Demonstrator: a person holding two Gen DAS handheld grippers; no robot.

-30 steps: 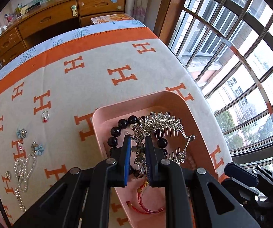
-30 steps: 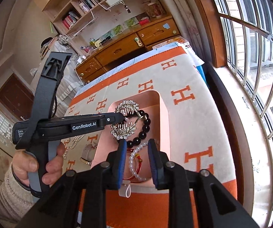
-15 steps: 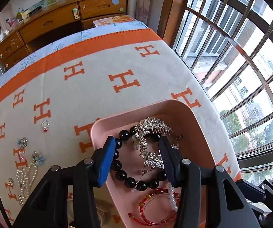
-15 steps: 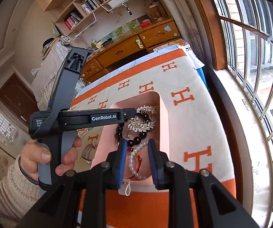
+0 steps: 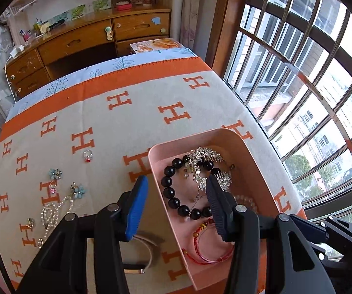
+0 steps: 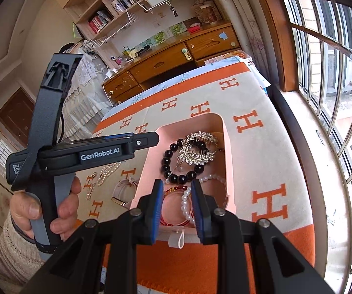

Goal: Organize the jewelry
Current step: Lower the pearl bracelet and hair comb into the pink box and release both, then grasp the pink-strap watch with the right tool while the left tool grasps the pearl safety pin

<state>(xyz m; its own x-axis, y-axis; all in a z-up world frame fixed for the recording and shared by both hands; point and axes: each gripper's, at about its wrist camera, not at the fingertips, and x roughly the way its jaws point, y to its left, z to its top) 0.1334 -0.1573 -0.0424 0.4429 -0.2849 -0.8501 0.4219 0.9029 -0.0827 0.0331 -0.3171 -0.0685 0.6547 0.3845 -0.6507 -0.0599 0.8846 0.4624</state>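
Observation:
A pink tray [image 5: 261, 171] [image 6: 228, 152] on the H-patterned cloth holds a black bead bracelet [image 5: 168, 191] [image 6: 167, 161], a silver rhinestone hair comb [image 5: 204, 158] [image 6: 198, 147], a red cord bracelet [image 5: 207, 257] and a white pearl bracelet [image 6: 185, 203]. My left gripper [image 5: 176, 196] is open and empty, raised over the tray's left rim. My right gripper [image 6: 177, 191] hangs open and empty above the tray's near end, over the pearl bracelet. Loose on the cloth lie a ring [image 5: 87, 155], blue flower earrings [image 5: 55, 173], a pearl necklace [image 5: 53, 210] and a bangle [image 5: 144, 252].
The barred window [image 5: 310, 85] runs close along the table's right edge. A wooden desk [image 5: 90, 41] stands beyond the far edge. The hand with the left gripper's handle [image 6: 46, 171] fills the left of the right wrist view.
My left gripper has opened, let go of the silver hair comb into the tray and risen back. The right gripper has stayed put.

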